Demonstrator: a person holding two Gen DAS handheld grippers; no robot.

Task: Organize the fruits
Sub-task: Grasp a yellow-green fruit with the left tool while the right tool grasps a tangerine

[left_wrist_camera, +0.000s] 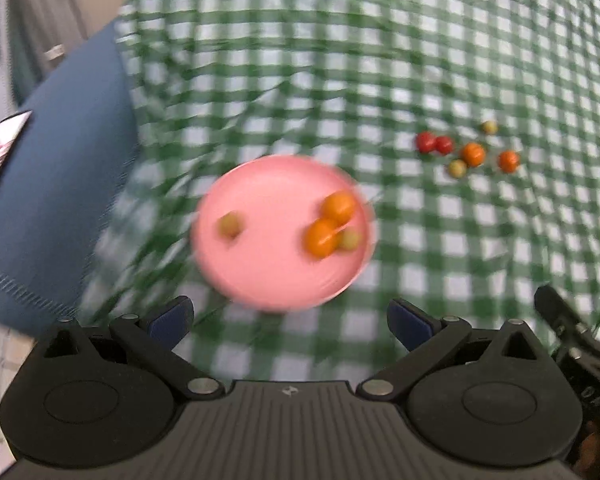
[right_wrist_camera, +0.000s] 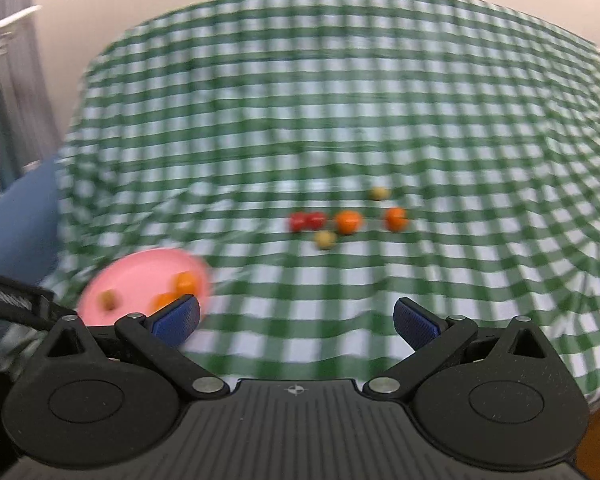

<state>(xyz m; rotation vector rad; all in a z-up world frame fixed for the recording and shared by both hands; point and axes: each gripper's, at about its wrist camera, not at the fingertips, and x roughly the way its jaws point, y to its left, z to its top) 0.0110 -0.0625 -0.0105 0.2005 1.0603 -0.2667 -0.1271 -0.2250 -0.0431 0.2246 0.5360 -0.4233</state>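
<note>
A pink plate (left_wrist_camera: 268,280) lies on the green checked cloth and holds two orange fruits (left_wrist_camera: 339,207) and two small green ones (left_wrist_camera: 229,225). My left gripper (left_wrist_camera: 290,322) is open and empty just short of the plate's near rim. To the right on the cloth lie loose fruits: two red (left_wrist_camera: 434,143), two orange (left_wrist_camera: 473,154) and two green (left_wrist_camera: 457,168). In the right wrist view the plate (right_wrist_camera: 140,276) is at the lower left and the loose red fruits (right_wrist_camera: 307,221) and orange ones (right_wrist_camera: 348,221) are ahead. My right gripper (right_wrist_camera: 296,322) is open and empty, well short of them.
A blue chair back (left_wrist_camera: 56,200) stands at the table's left edge, also in the right wrist view (right_wrist_camera: 20,224). The right gripper's body (left_wrist_camera: 572,328) shows at the lower right of the left wrist view. The cloth (right_wrist_camera: 340,100) is wrinkled near the plate. Both views are motion-blurred.
</note>
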